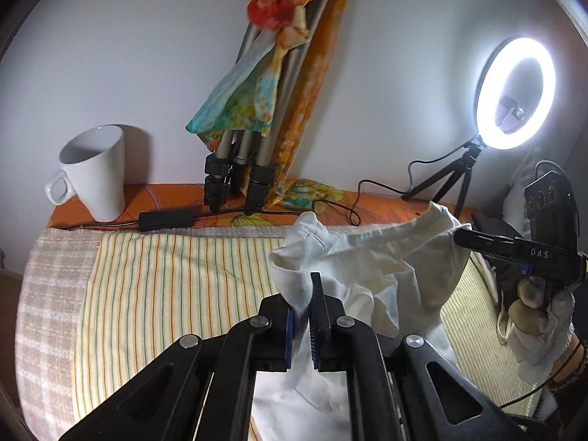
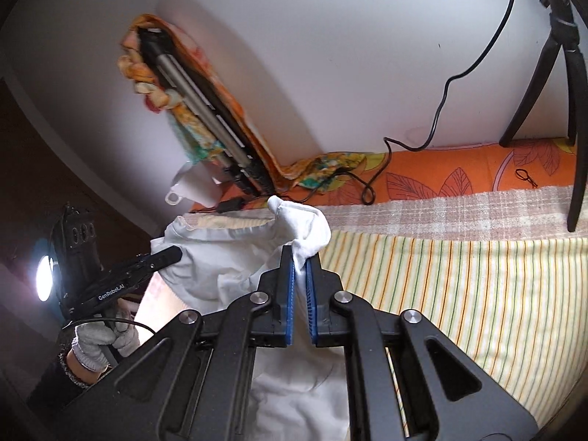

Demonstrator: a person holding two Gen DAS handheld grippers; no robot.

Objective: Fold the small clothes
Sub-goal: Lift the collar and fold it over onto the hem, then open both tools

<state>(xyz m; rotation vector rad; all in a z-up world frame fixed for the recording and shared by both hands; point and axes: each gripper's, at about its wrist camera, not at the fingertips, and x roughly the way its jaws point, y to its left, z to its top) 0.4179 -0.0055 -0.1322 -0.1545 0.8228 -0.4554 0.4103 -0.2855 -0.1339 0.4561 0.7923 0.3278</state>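
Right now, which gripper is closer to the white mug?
Left. The left gripper, shut on the white garment, sits nearer the white mug. The right gripper grips the garment's far end, further away.

A garment (image 1: 367,257) hangs between the two tools over a striped cloth (image 1: 165,275) on the bench; behind it a mug (image 1: 97,172) stands left, a folded tripod (image 1: 239,147) leans on the wall, a ring light (image 1: 514,92) right
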